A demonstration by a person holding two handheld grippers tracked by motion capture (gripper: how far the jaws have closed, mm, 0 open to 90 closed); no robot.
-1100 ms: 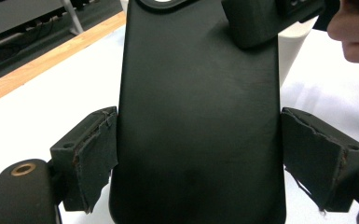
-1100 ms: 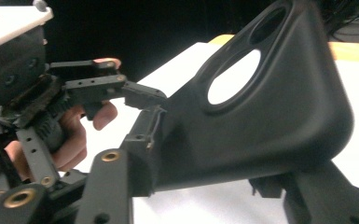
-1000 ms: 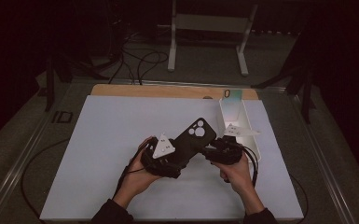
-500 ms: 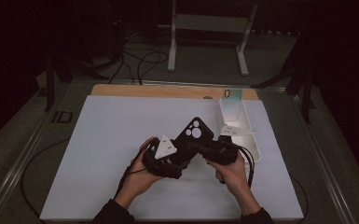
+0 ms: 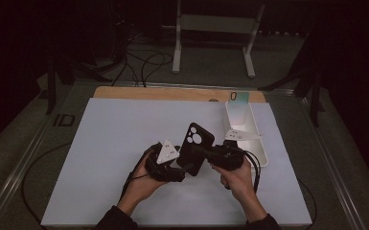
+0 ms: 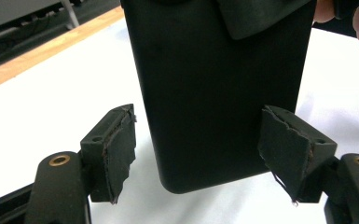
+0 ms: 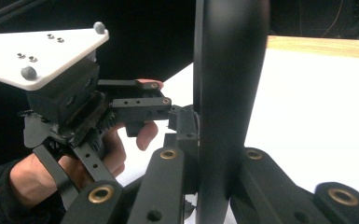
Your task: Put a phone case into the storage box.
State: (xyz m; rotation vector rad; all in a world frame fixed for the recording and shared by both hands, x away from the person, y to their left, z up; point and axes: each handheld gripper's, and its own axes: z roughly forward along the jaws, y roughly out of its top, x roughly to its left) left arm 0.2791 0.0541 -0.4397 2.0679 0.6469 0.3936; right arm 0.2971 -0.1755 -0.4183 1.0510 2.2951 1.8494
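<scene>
Handover is the step in hand, and the high view sets it out: a black phone (image 5: 195, 148) is held above the white surface (image 5: 100, 158), camera end pointing away from the person, between the left tongs (image 5: 184, 168) at its near end and the right tongs (image 5: 199, 149) across its middle, with a white tray (image 5: 263, 155) just beyond the right hand (image 5: 237, 175). In the left gripper view the phone's rounded bottom edge (image 6: 205, 182) hangs between the two worn pads (image 6: 119, 149), which have just been closing yet stand clear of both sides with the surface showing in the gaps, so these tongs hold nothing yet. In the right gripper view the phone (image 7: 228, 93) stands edge-on, gripped at its thin faces by the right tongs (image 7: 221, 163), which have just closed down onto it; the left tongs (image 7: 177, 119) wait behind. Done well, I judge, the right grip stays firm and steady while the left pads centre on the long sides and close squarely; a skewed pinch on so slick a shell could let it twist or slip down onto the surface.
</scene>
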